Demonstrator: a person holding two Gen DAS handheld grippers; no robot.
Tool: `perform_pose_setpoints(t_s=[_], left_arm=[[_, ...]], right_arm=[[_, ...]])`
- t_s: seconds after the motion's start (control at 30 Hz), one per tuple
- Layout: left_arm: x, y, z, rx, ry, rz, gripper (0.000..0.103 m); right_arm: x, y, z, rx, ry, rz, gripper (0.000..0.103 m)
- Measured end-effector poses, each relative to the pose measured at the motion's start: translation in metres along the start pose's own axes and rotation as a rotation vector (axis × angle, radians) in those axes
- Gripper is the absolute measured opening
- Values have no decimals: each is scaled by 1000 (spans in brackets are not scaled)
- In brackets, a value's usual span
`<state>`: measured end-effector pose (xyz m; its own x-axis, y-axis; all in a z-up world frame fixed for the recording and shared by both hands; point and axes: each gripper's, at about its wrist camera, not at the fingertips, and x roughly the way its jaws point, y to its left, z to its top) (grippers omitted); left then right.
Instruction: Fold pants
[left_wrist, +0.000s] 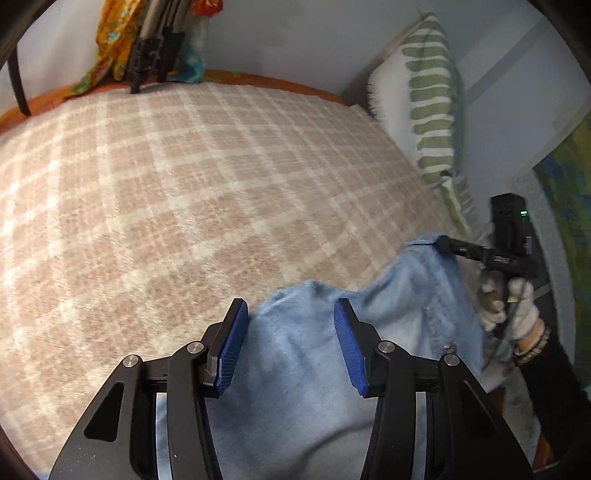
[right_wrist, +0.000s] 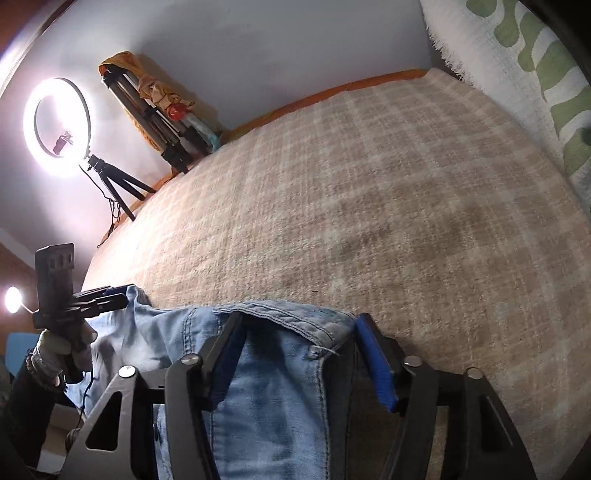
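1. Currently the pants (right_wrist: 273, 384), light blue denim, hang over the near edge of the bed (right_wrist: 369, 206), waistband just on the plaid blanket (left_wrist: 184, 192).
2. My left gripper (left_wrist: 291, 343) has its jaws apart, fabric between them, pads not pressing.
3. My right gripper (right_wrist: 299, 362) likewise has jaws spread around the waistband, nothing clamped.
4. I judge folding barely begun: garment bunched, not laid flat, no fold made.
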<state>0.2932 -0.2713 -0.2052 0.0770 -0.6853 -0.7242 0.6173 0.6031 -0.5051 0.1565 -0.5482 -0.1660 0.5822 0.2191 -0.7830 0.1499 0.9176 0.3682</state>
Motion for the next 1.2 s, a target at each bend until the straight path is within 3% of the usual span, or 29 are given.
perform_pose_setpoints(t_s=[0.07, 0.2, 0.3, 0.33, 0.37, 0.47, 0.5, 0.57, 0.6, 0.67, 0.8, 0.87, 1.03, 1.2], left_arm=[[1, -1, -1, 6, -8, -20, 47], [4, -5, 0, 25, 0, -20, 43], [4, -6, 0, 38, 2, -15, 21], [4, -6, 0, 40, 4, -10, 19], [3, -5, -1, 38, 0, -10, 15], [2, -6, -1, 49, -15, 0, 10], [1, -7, -2, 56, -19, 5, 10], [0, -10, -2, 75, -26, 20, 7], [-1, -12, -3, 85, -35, 27, 7], [-3, -16, -3, 106, -53, 46, 5], [-4, -19, -1, 143, -87, 119, 3], [-1, -17, 4, 143, -108, 172, 2], [-7, -10, 10, 93, -147, 171, 2], [-49, -19, 1, 131, -177, 175, 3]], right_arm=[[-2, -3, -2, 21, -6, 0, 41], [-3, -5, -3, 21, -12, 3, 37], [-3, -5, 0, -2, -21, -8, 49], [-1, -6, 2, 3, -14, -9, 64], [2, -9, 4, 9, -13, -13, 72], [10, -12, 7, 19, -21, -8, 74], [11, -11, 7, 11, -25, 4, 72], [13, -8, 6, 19, -15, 67, 39], [14, -7, 4, 25, -8, 89, 32], [9, 6, 0, -5, -24, 54, 21], [-22, 30, 2, -77, -100, -28, 18], [-31, 25, 10, -51, -115, -43, 17], [11, 11, 12, -40, -1, -159, 17], [16, 1, 12, -15, -8, -161, 24]])
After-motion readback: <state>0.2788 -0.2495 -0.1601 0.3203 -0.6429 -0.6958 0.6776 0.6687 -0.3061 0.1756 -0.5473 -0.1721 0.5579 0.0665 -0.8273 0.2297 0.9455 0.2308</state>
